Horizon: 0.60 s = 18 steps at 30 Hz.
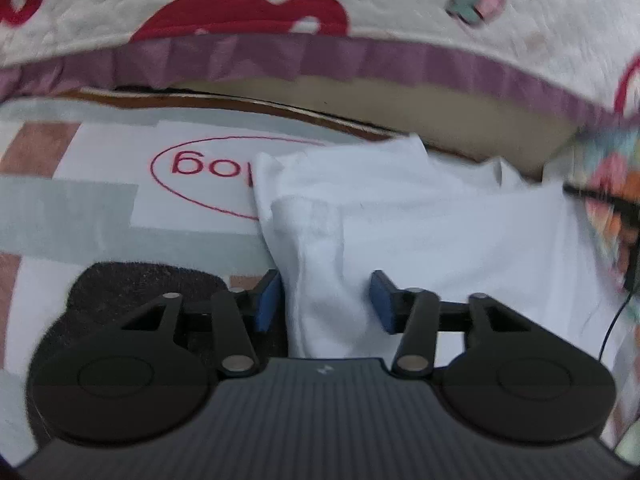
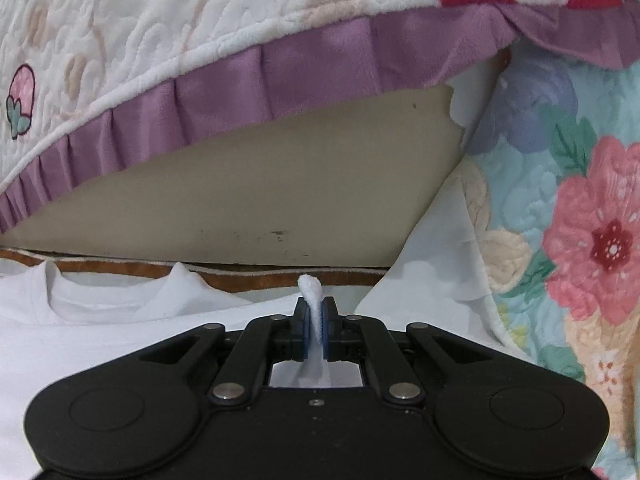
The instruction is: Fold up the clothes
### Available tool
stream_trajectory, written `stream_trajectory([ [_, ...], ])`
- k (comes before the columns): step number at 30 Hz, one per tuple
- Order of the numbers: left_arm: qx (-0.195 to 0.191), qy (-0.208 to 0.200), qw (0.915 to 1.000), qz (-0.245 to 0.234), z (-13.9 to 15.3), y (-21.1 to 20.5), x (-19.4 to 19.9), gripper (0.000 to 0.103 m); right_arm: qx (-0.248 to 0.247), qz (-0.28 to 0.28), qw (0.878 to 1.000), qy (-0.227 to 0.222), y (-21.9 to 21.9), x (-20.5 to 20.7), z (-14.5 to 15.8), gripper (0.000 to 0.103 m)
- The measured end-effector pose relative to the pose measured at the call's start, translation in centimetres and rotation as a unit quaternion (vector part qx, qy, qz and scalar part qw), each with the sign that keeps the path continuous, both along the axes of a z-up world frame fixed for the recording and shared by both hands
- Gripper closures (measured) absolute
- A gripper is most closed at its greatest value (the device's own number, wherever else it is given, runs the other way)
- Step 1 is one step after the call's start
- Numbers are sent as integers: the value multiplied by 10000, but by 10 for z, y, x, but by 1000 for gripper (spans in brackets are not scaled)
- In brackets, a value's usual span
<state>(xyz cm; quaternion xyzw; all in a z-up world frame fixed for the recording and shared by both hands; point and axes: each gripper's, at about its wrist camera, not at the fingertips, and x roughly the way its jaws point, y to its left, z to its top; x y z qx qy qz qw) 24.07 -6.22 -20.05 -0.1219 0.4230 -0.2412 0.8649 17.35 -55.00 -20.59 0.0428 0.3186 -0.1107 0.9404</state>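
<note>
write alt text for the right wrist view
The right gripper has its jaws shut on a pinched fold of a white t-shirt lying flat, its collar to the left. Behind hang a white quilt with a purple ruffle and a floral blanket.

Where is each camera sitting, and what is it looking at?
Left wrist view: sits on the left gripper, looking forward over the white shirt on the floor toward the quilt; its own open fingers show, a fold of shirt between them.
Right wrist view: sits on the right gripper, low, facing the shirt's collar and the quilt; its fingers show, shut on a pinch of shirt.
Shared: the same white shirt and the purple-edged quilt.
</note>
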Motion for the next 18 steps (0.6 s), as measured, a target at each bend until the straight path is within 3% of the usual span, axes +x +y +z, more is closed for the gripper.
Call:
stream_trajectory([
  [2, -223, 51, 9997, 119, 4, 8, 2, 98, 89, -9, 9999, -67, -4, -2, 0, 97],
  [7, -356, -463, 9982, 117, 26, 7, -11, 99, 367, -77, 9987, -356, -5, -12, 4, 97],
  [12, -136, -674, 9976, 16, 30, 0, -15, 99, 600, -282, 9970, -397, -10, -14, -8, 97],
  [18, 78, -1023, 9947, -8, 51, -5, 1, 99, 821, -371, 9914, -945, -11, -25, 15, 97],
])
